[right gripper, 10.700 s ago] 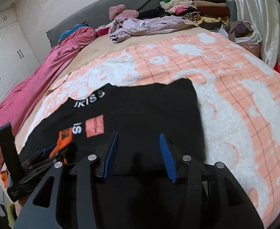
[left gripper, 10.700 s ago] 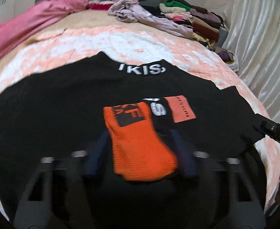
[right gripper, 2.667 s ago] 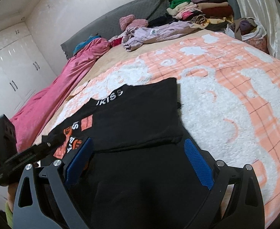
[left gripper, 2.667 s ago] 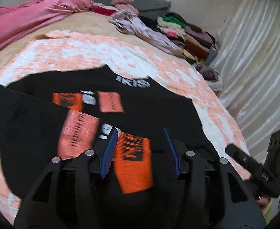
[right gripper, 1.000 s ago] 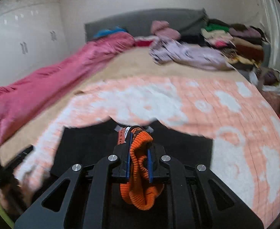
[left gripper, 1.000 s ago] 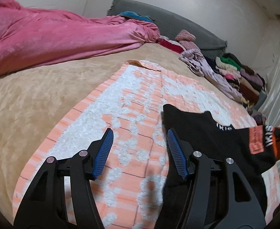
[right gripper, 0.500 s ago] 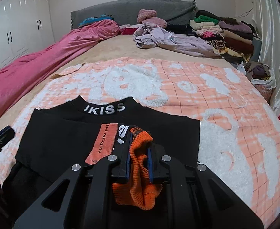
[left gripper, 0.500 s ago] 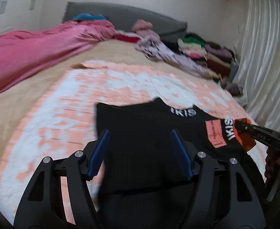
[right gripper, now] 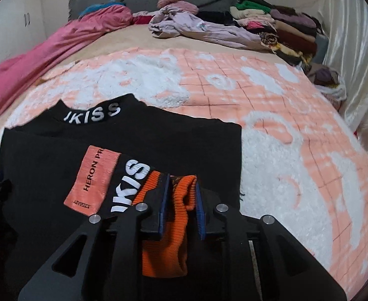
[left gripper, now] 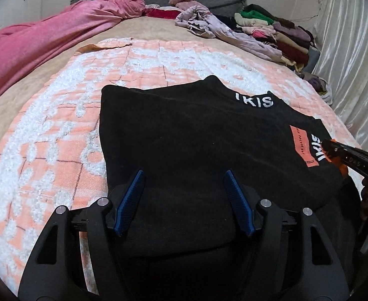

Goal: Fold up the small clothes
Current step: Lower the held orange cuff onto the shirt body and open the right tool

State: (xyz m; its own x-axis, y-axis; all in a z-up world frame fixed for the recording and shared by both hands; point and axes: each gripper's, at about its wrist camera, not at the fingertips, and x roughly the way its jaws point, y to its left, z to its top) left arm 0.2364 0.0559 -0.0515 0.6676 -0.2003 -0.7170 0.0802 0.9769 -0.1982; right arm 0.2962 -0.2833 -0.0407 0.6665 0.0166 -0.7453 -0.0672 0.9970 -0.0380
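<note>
So the black sweater [left gripper: 196, 135] is lying on the orange-and-white blanket [left gripper: 48, 135], down toward the blanket's near edge, collar with the white lettering pointing at the far end of the bed. Both sides look folded in already, so it's sitting as a fairly tidy rectangle.

The right gripper [right gripper: 180, 195] has its 2 blue pads clamped on the orange cuff [right gripper: 181, 195] of a sleeve, holding it just above the body of the sweater on the right side. The left gripper [left gripper: 184, 200] is spread wide with nothing between its fingers, hovering over the near hem.

Stuff that could go sideways, my guess only:

- That cuff is thick ribbed knit and it's bunched up in the pinch. If it gets let go like that, I'd expect it to land as a lump instead of flat, and the next fold will be lopsided.
- Pulling the sleeve further across with only 1 gripper could drag the folded side panel open again, since nothing is pinning the body down.
- The blanket is fluffy, so the knit may cling to it and wrinkle rather than slide.
- The left gripper is low over the hem; a careless dip could snag the fabric and skew the whole rectangle.
</note>
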